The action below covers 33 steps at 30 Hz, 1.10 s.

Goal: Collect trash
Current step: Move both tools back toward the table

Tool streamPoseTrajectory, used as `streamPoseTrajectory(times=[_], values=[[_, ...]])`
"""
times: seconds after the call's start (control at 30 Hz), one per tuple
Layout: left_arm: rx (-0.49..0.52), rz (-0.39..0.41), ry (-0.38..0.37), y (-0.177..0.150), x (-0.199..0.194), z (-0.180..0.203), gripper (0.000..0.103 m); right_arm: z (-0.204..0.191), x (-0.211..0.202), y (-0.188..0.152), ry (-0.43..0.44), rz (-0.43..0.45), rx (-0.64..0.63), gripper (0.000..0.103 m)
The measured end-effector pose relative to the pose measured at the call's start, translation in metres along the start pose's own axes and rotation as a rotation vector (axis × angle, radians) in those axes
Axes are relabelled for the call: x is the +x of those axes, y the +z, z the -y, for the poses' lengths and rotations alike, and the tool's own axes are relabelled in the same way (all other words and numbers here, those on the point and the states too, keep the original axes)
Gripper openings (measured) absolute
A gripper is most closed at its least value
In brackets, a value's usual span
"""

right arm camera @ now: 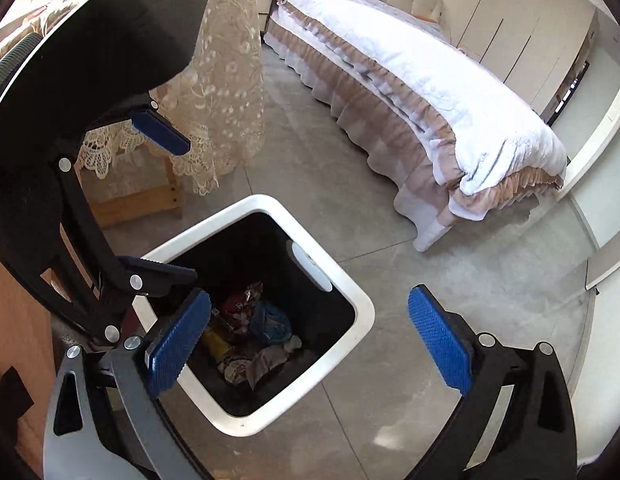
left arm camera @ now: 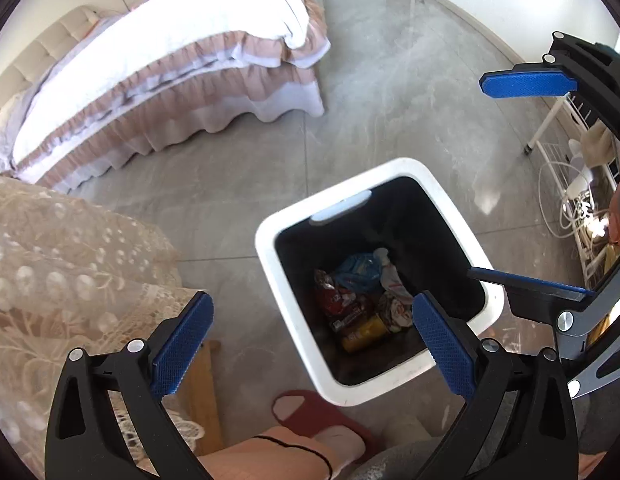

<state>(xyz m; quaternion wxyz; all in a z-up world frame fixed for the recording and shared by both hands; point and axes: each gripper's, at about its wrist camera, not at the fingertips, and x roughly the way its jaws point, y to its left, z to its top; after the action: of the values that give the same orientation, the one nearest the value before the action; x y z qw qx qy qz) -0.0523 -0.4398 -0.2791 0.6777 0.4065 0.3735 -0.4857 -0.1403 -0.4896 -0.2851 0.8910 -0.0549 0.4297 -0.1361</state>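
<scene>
white-rimmed bin (left arm camera: 380, 280) sat directly below both grippers, wrappers (left arm camera: 362, 300) inside; left gripper (left arm camera: 310, 344) and right gripper (right arm camera: 310, 340) hung spread apart, empty, equally near.

My left gripper (left arm camera: 310, 344) and right gripper (right arm camera: 307, 340) are black frames, silver screws, textured blue pads (left arm camera: 181, 346). Red slipper (left arm camera: 322, 420) on my foot.
</scene>
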Motion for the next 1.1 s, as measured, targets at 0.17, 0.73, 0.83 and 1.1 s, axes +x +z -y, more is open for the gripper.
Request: streamPoseTrajectory(times=[0.17,0.73,0.83,1.1], values=[[-0.074,0.073,0.084,-0.005,-0.047,-0.03,0.098,-0.003,-0.031,0.037,0.0,0.098,0.011,0.099],[-0.407,0.263,0.504,-0.09,-0.198,-0.165,0.098,-0.098,-0.096,0.183,0.125,0.463,0.003,0.099],[-0.469,0.257,0.557,-0.114,-0.215,-0.194,0.098,-0.121,-0.1,0.211,0.175,0.503,-0.006,0.099],[-0.624,0.261,0.633,-0.176,-0.249,-0.259,0.098,-0.188,-0.107,0.275,0.244,0.533,-0.042,0.099]])
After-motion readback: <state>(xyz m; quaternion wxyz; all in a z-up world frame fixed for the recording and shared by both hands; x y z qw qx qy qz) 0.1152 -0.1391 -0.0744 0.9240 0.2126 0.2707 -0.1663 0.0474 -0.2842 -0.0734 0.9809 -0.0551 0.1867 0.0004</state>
